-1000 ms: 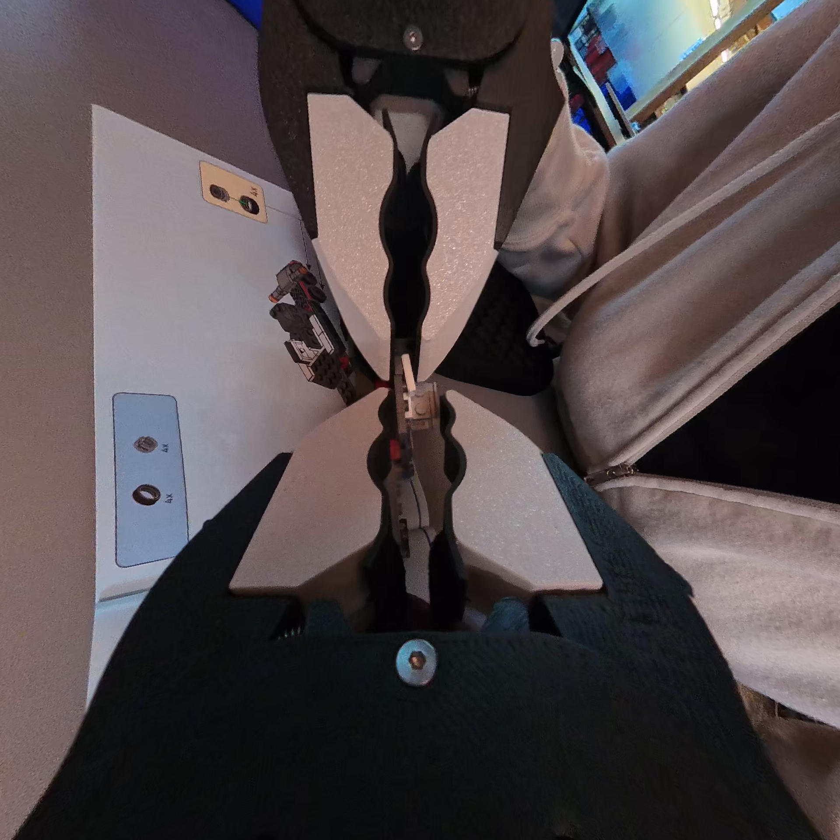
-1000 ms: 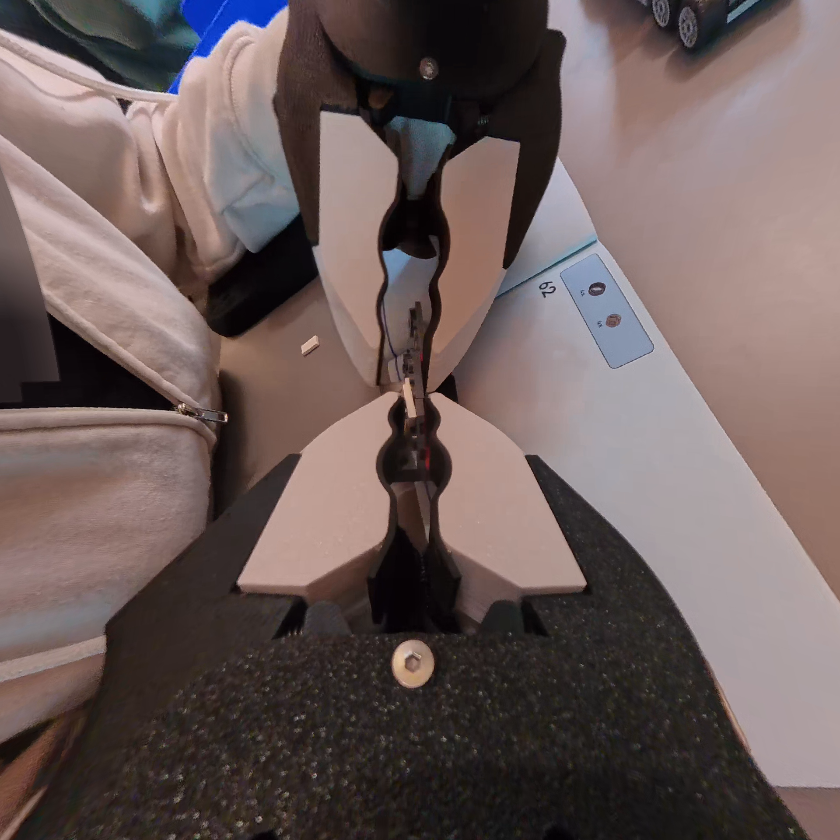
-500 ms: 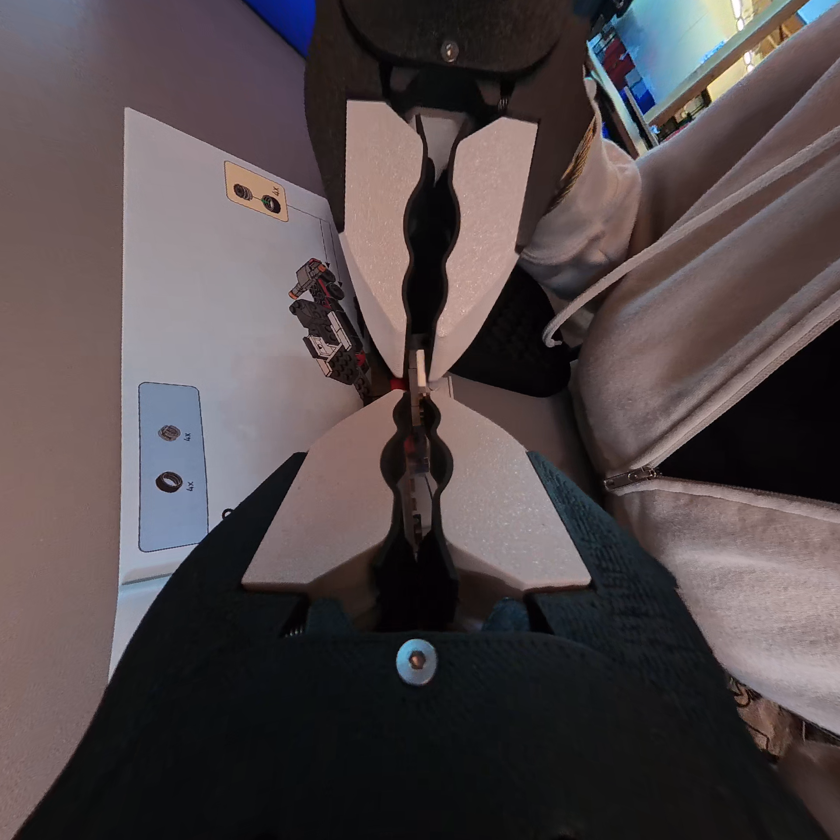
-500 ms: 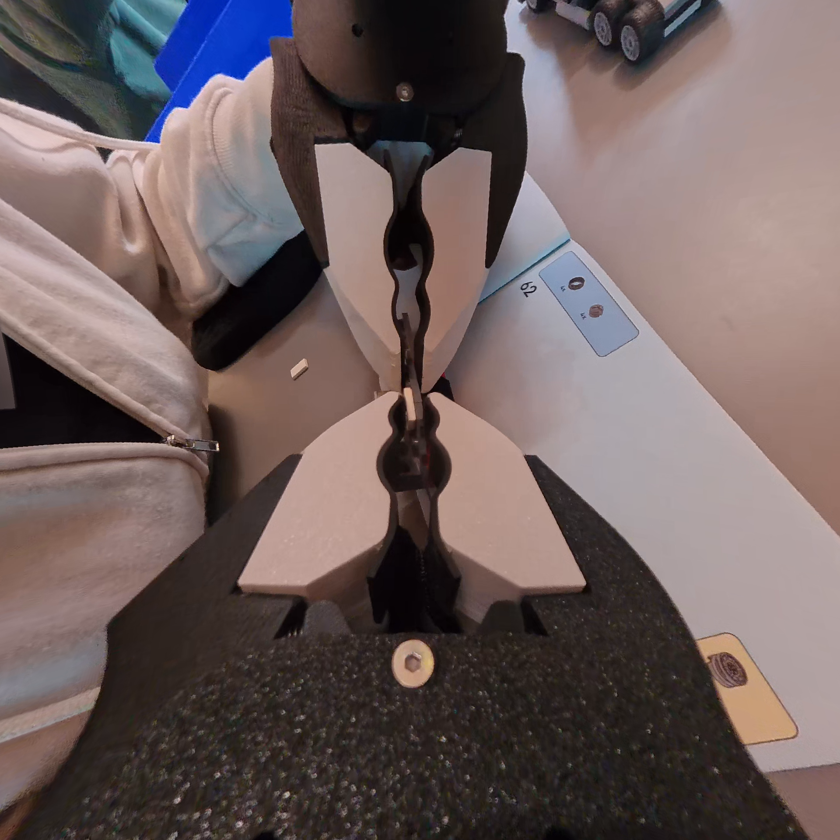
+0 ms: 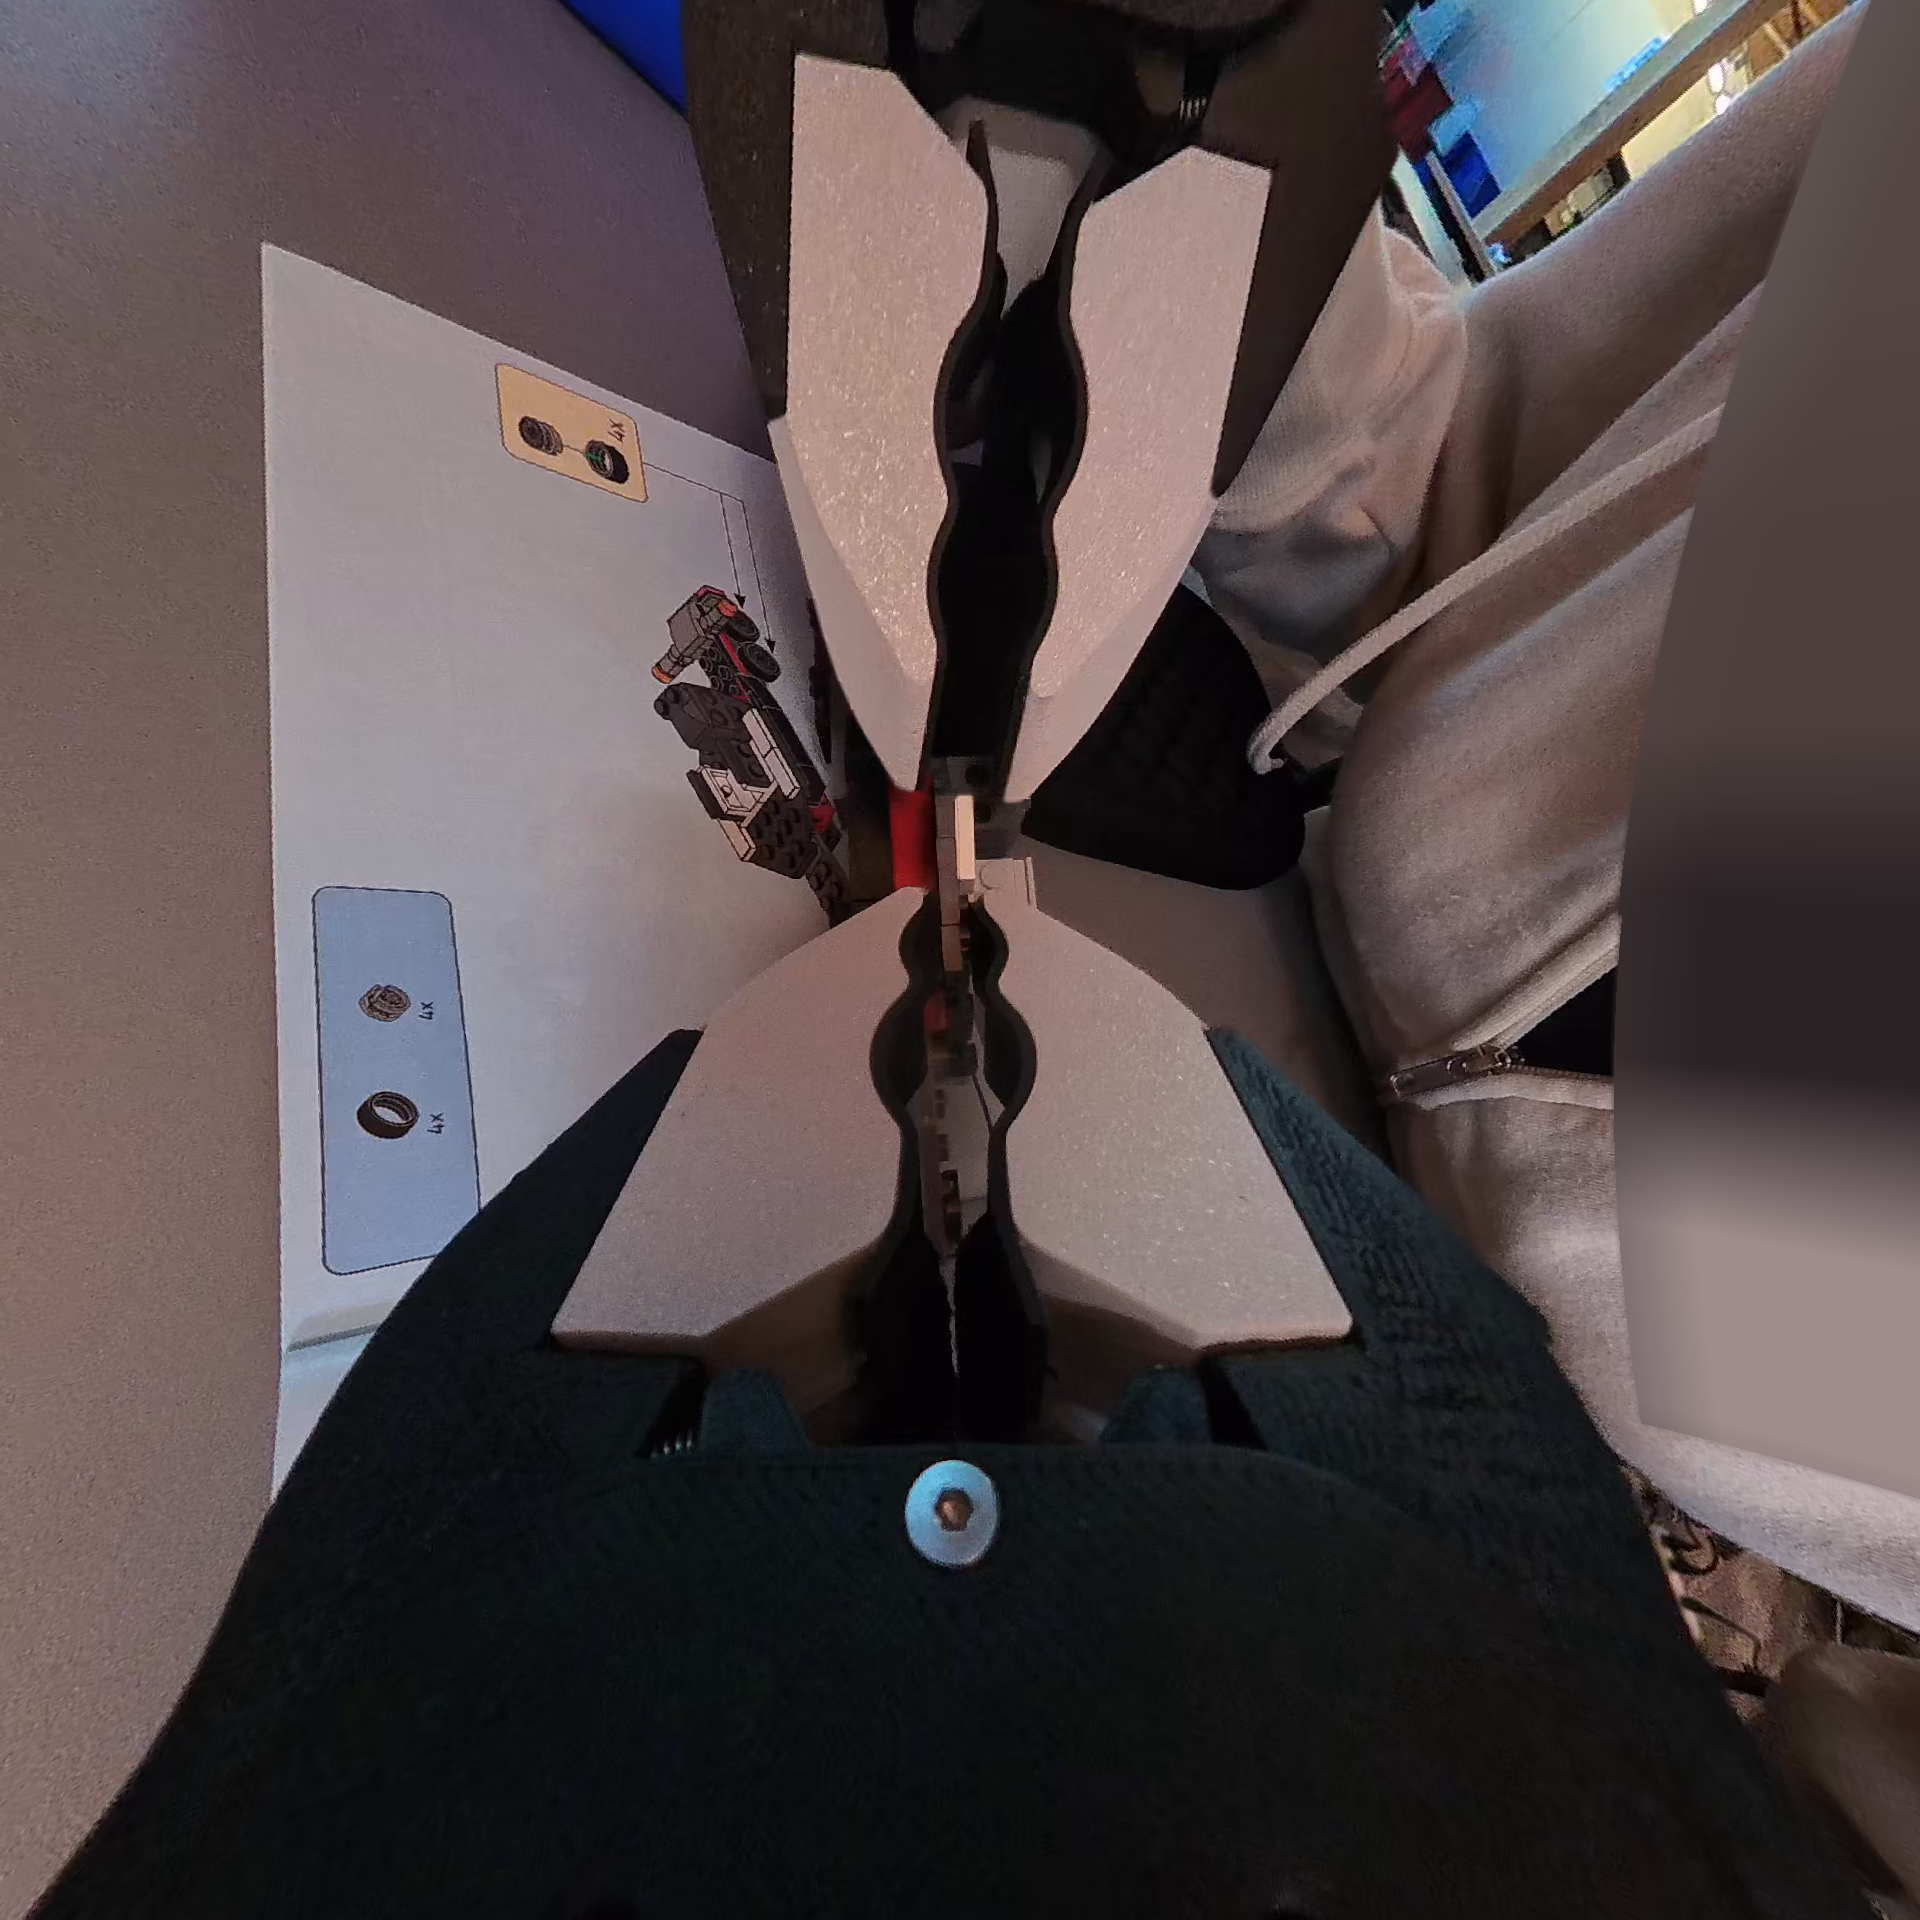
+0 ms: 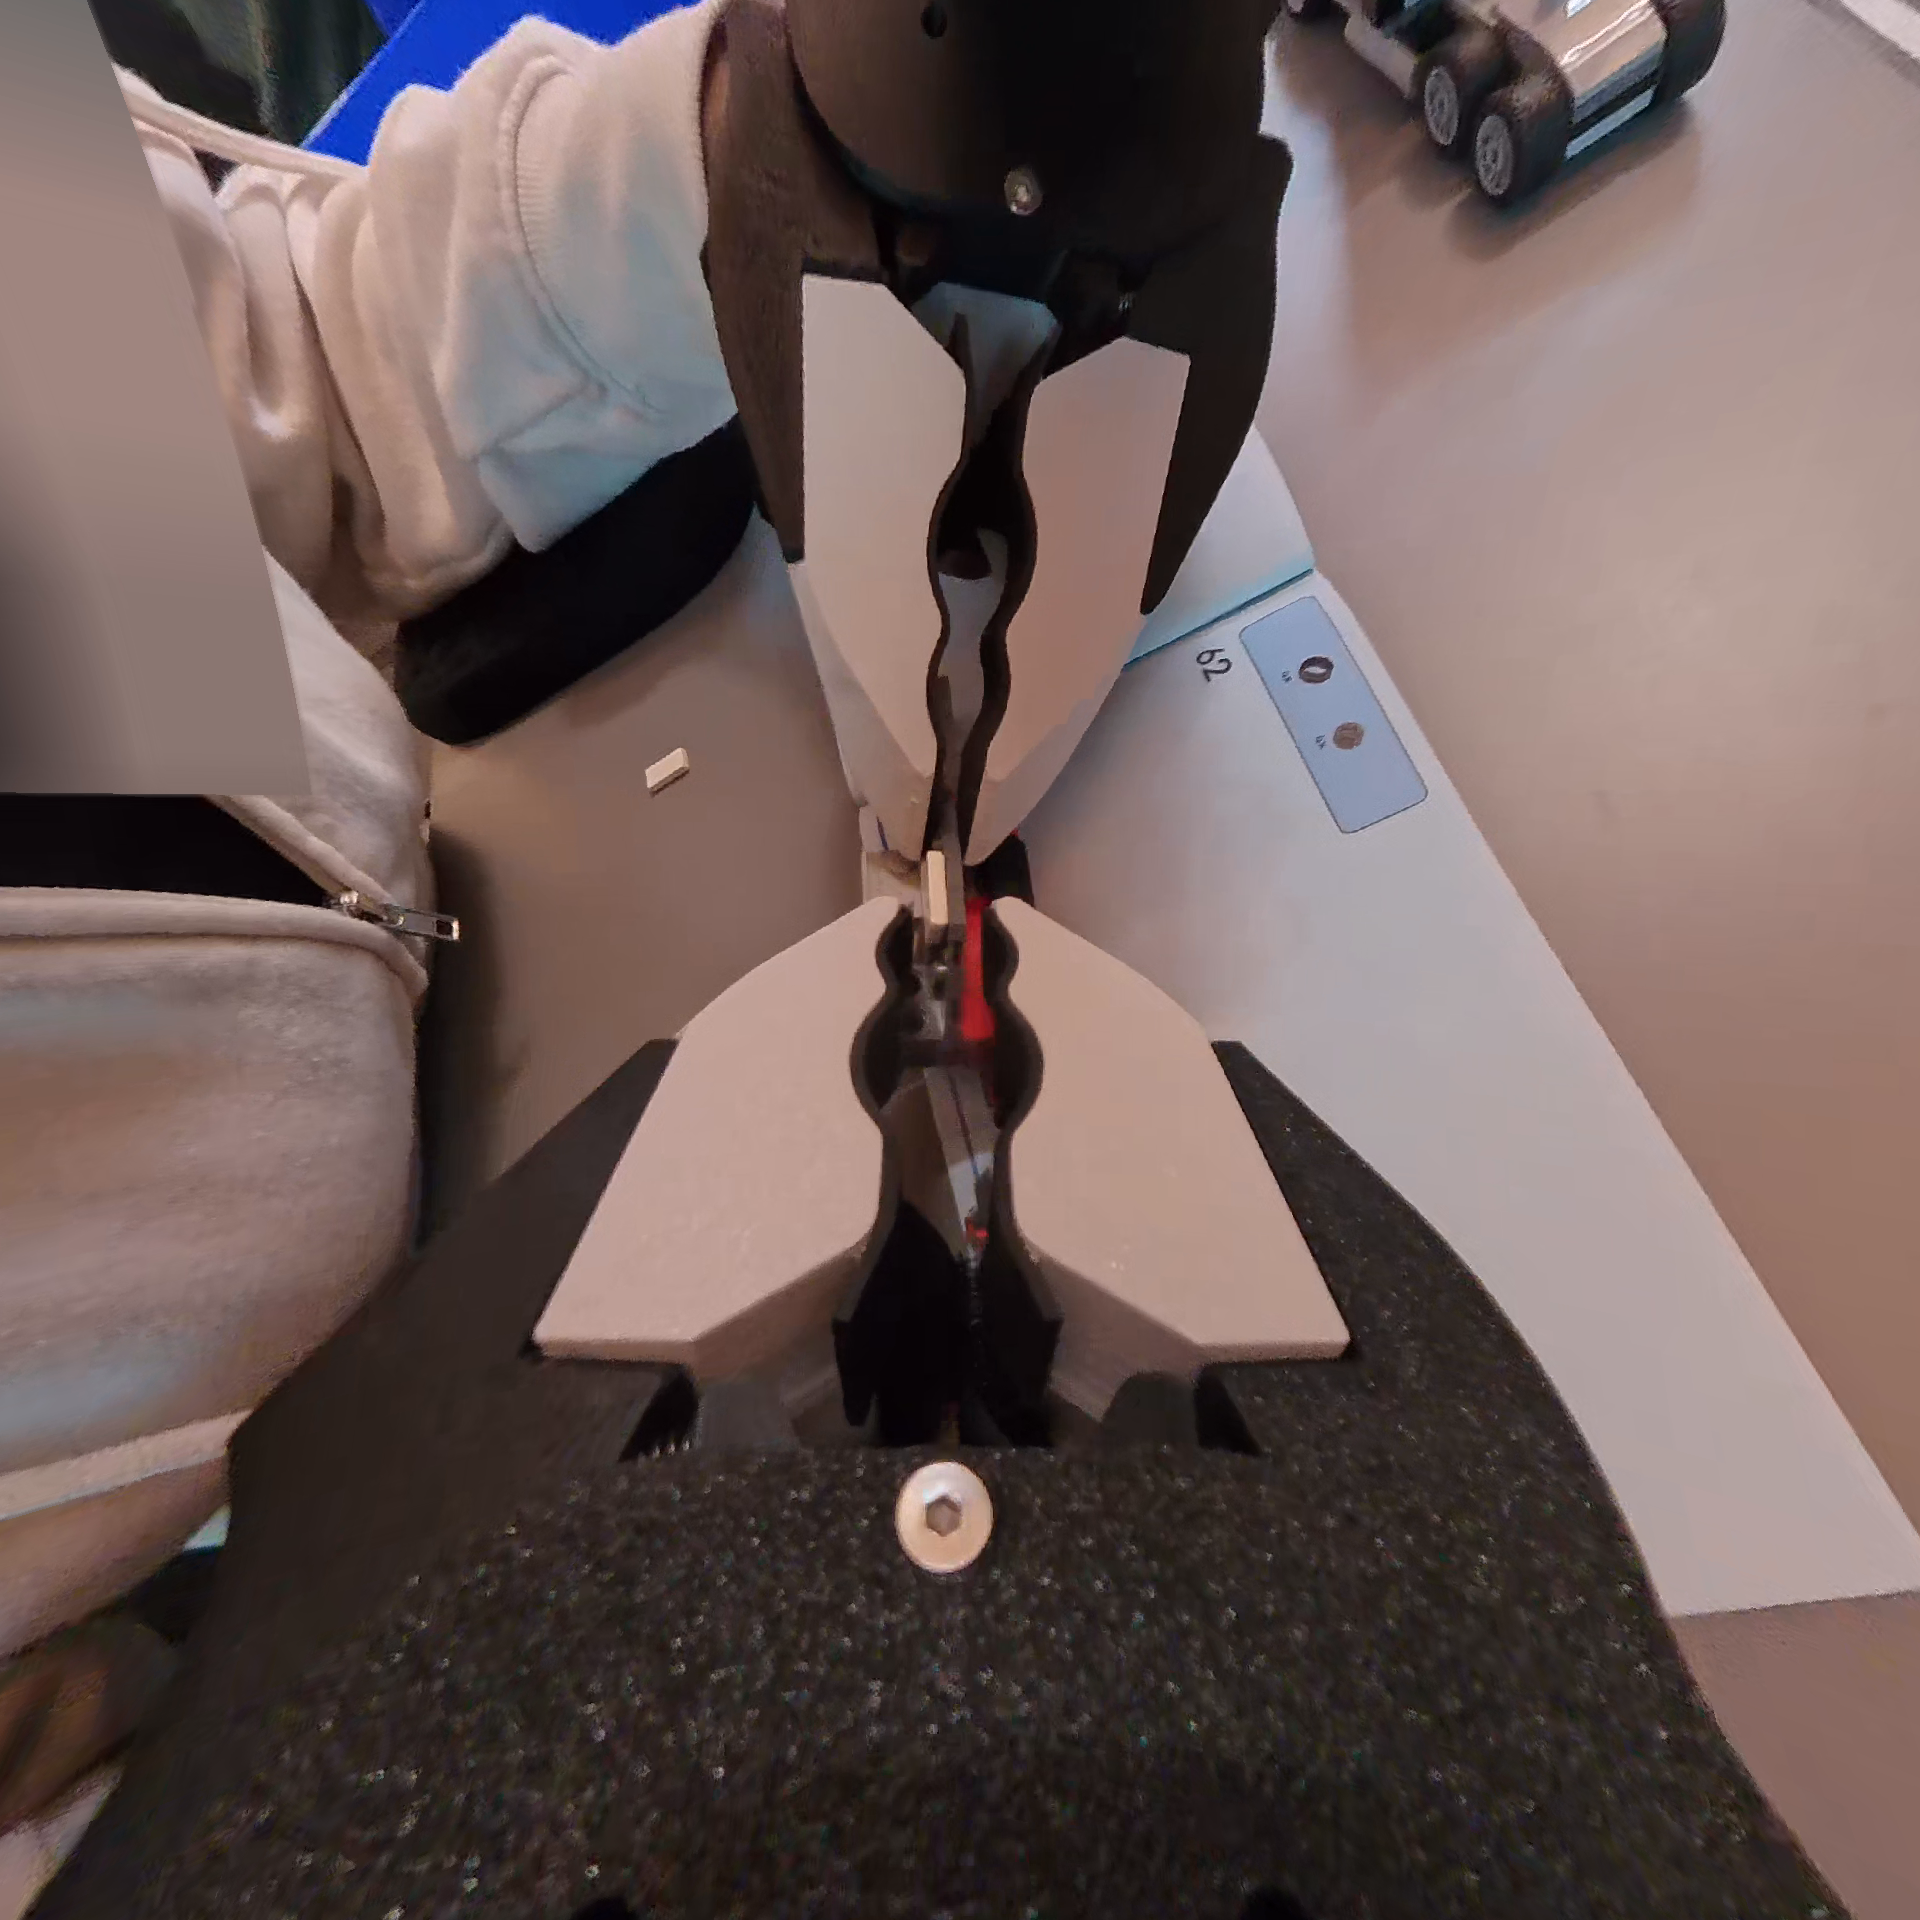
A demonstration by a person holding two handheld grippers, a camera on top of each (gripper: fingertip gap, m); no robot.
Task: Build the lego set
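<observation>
The left tongs (image 5: 951, 914) and right tongs (image 6: 945, 914) meet tip to tip above the counter (image 6: 1558, 468), each pinched tight on the same small lego assembly (image 5: 951, 847) of grey, white and red plastic. Their fingers (image 5: 769, 1122) are pale, grainy wedges with wavy black inner edges. Beneath lies the glossy white instruction booklet (image 5: 468, 675). A finished toy car (image 6: 1507, 83) sits well apart, and a small white brick (image 6: 666, 771) lies loose on the counter.
</observation>
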